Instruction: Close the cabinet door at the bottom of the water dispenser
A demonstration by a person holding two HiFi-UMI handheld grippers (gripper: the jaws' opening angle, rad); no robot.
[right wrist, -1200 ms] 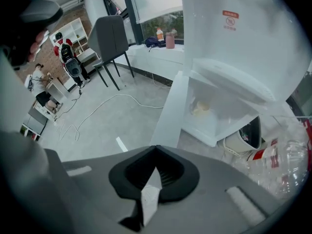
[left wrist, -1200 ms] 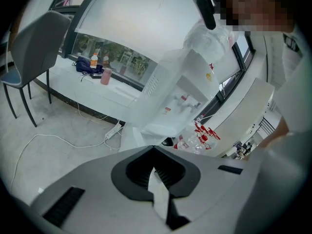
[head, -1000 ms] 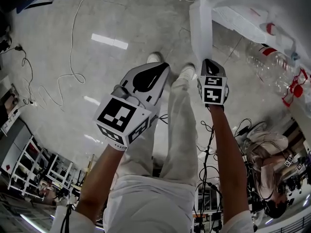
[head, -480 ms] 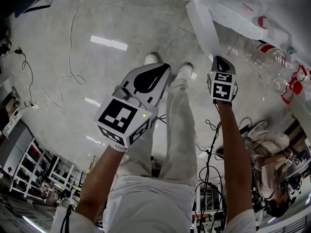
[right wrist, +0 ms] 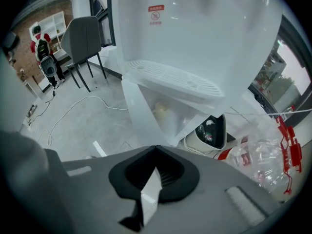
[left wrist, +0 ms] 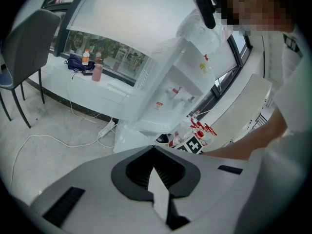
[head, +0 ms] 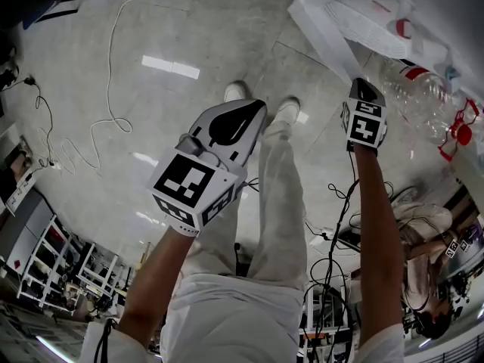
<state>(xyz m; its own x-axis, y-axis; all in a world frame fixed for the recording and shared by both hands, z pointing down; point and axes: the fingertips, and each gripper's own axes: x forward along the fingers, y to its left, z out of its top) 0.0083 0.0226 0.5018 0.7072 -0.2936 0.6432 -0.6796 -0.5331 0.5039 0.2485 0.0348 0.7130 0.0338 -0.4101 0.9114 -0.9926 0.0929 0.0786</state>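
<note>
The open door juts from the dispenser base into the floor space. Left of it the floor is open, crossed only by a loose cable, with a chair well apart. Right of it, clear bottles and a white-and-black object crowd the floor beside the dispenser, and the right gripper sits near the door's free edge with the bottles just beside it.
</note>
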